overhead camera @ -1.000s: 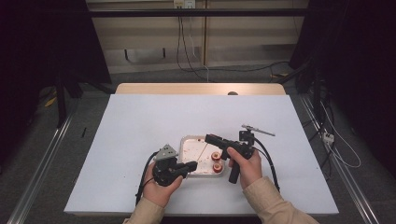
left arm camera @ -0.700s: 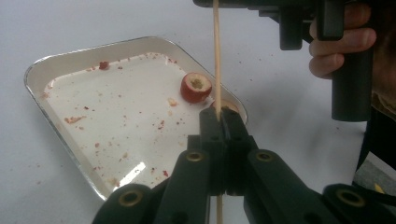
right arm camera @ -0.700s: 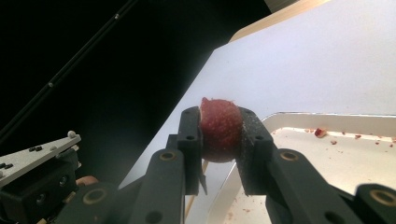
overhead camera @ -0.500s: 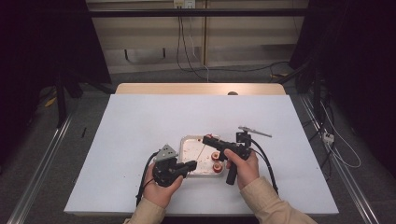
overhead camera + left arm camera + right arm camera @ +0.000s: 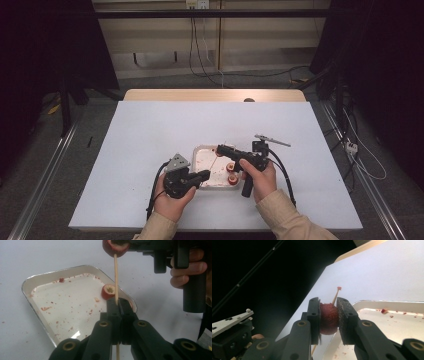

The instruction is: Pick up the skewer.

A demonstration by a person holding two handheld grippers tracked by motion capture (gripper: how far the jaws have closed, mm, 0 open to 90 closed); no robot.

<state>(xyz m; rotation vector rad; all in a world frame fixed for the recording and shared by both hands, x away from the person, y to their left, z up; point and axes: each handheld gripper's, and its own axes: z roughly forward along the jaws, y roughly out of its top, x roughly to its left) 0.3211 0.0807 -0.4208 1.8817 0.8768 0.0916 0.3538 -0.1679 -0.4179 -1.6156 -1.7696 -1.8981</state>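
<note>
Since the earlier frames the right gripper [image 5: 220,149] has been drifting slightly left and toward the person over the tray [image 5: 200,150], while the left gripper [image 5: 204,174] is staying put. The right gripper's fingers [image 5: 344,315] are clamping a red fruit [image 5: 328,317] that is sitting on a skewer [image 5: 335,298], whose tip is poking out above it. The left gripper's fingers [image 5: 113,312] are pinching that skewer [image 5: 115,277] lower down, holding it upright over the tray's near rim. Another fruit [image 5: 108,291] is lying in the tray [image 5: 32,282] just beside the skewer. Red crumbs are dotting the tray and the white table [image 5: 150,130].
</note>
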